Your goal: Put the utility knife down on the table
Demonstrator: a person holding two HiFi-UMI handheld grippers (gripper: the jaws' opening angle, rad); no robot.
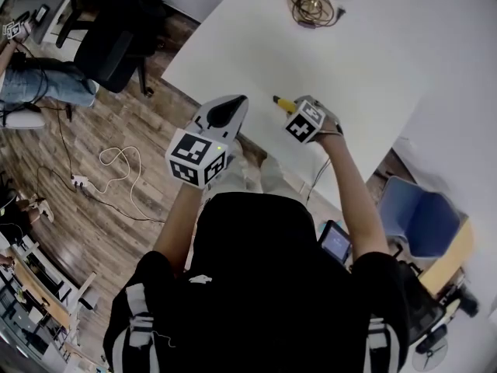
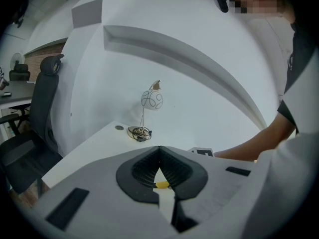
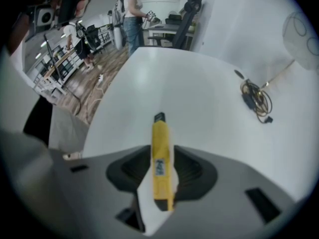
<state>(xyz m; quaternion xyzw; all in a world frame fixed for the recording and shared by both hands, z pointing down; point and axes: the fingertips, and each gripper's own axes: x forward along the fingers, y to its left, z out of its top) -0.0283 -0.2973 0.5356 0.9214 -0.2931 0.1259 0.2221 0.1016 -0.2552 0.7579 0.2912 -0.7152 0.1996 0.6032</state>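
1. Utility knife (image 3: 160, 158): yellow body, black tip. It lies lengthwise between the jaws of the right gripper (image 3: 160, 151), tip pointing away across the white table (image 3: 199, 83).
2. Right gripper: aimed steeply down at the tabletop, jaws wide apart. Bare table shows between one pad and the knife, so the pads don't seem to clamp it. The knife looks to be resting on the table, or just above it; contact can't be confirmed.
3. Left gripper (image 2: 159, 153): jaws closed tip to tip w/ nothing in them. In the head view it's held beside the right one, near the table's front edge.
4. Further out: a cable coil (image 3: 256, 99) lies well apart from the knife on the far side of the table.
5. Risk, as a judgement: if the knife isn't fully down yet, it may drop and bounce or skid.
6. Risk: the other pad sits close to the knife. Lifting away at a slant could snag it and drag or flip it, poss. toward the edge.
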